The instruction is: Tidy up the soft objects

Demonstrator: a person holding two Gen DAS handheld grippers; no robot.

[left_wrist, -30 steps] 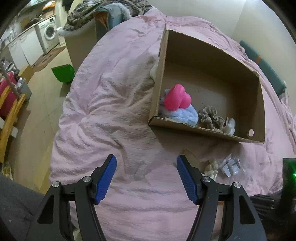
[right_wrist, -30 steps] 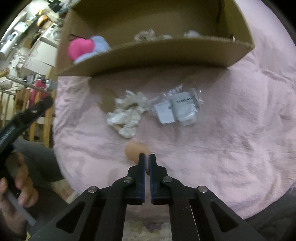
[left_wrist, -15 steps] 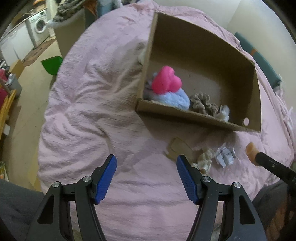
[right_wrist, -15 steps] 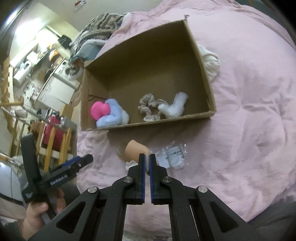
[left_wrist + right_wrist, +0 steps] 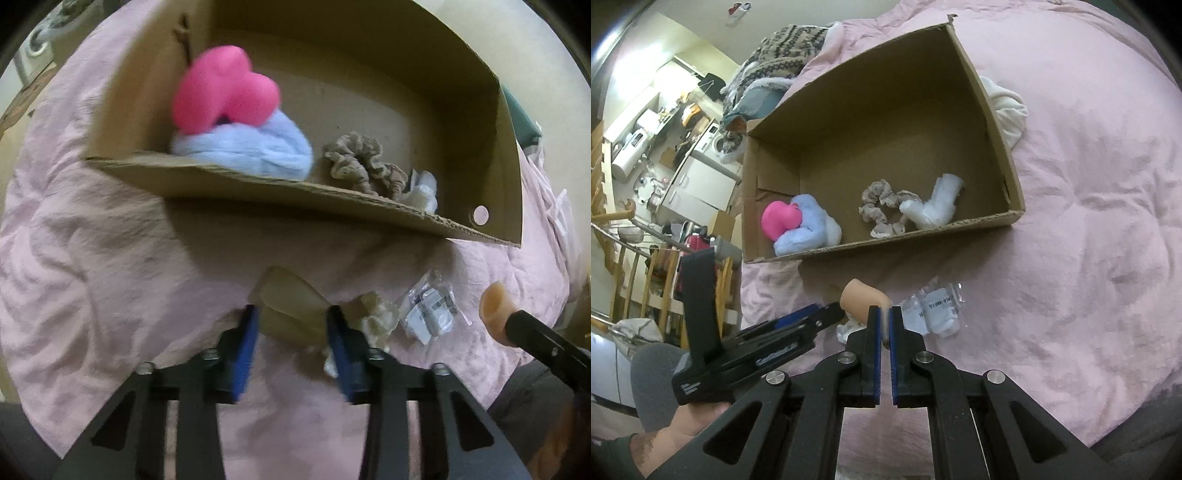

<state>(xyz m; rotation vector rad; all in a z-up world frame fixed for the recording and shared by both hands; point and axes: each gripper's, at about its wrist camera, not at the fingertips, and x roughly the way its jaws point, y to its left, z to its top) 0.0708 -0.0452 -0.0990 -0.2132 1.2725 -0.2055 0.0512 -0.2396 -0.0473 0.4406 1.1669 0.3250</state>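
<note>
A cardboard box (image 5: 495,122) (image 5: 997,122) lies on the pink bedcover and holds a pink plush (image 5: 221,92) (image 5: 779,219), a light blue soft item (image 5: 251,147) (image 5: 809,232), a beige scrunchie (image 5: 358,162) (image 5: 882,206) and a white bundle (image 5: 938,206). My left gripper (image 5: 291,325) is down on the cover, its jaws on either side of a beige translucent pad (image 5: 291,306). My right gripper (image 5: 884,321) is shut on a peach soft piece (image 5: 860,301) (image 5: 495,306), held above the cover in front of the box.
A cream crumpled item (image 5: 376,314) and a clear plastic packet (image 5: 428,314) (image 5: 938,310) lie on the cover in front of the box. A white cloth (image 5: 1004,103) lies behind the box. Chairs and kitchen units stand beyond the bed's left edge.
My left gripper has dropped forward to the cover and narrowed around the beige pad. My right gripper, still shut on the peach piece, has stayed lifted in front of the box.
</note>
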